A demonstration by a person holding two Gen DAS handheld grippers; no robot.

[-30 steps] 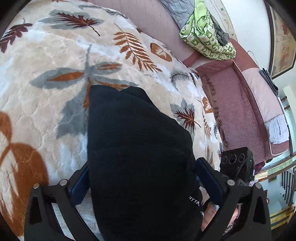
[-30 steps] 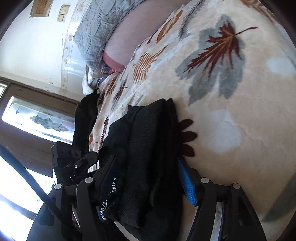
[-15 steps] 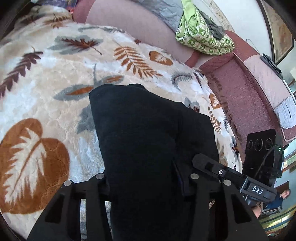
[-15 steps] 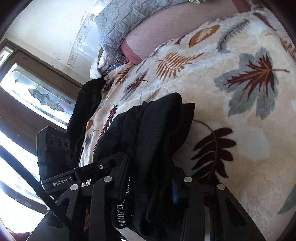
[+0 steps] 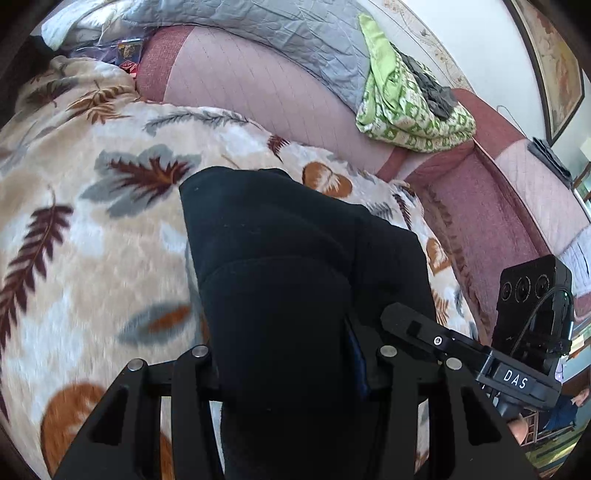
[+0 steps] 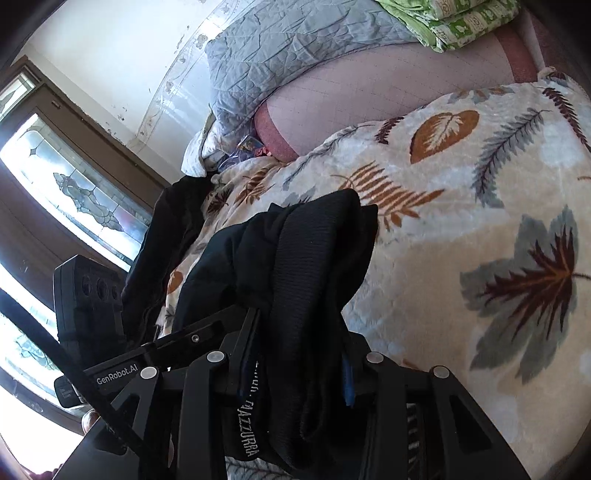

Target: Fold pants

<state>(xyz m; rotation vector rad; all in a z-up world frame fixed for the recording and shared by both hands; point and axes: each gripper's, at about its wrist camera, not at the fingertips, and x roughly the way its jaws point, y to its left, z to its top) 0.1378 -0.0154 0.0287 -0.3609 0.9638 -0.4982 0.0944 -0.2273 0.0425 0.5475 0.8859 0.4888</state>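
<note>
Black pants [image 5: 280, 295]: bunched, several layers thick, draped over both tools above the leaf-print blanket [image 5: 92, 236]. Far end of the fabric sags toward the blanket; contact there cannot be confirmed.

Left gripper [image 5: 291, 354]: clenched on a thick fold of the pants, cloth filling the whole gap between the fingers and spilling forward over them.

Right gripper [image 6: 295, 363]: likewise clamped on the pants [image 6: 295, 266], at a ribbed band with a strip of white lettering hanging just below the jaws. Blue pad edge visible against the cloth on one side.

The two tools sit close: each wrist view shows the other tool's black camera block [image 5: 532, 295] just beside the bundle.

Surroundings: blanket covers a pink sofa [image 5: 258, 85]. Grey quilted cover [image 5: 280, 33] lies over the backrest, green patterned cloth [image 5: 402, 107] heaped beside it. Stained-glass window [image 6: 74, 188] to the right gripper's left. Dark garment [image 6: 173, 229] at the blanket's edge below that window.
</note>
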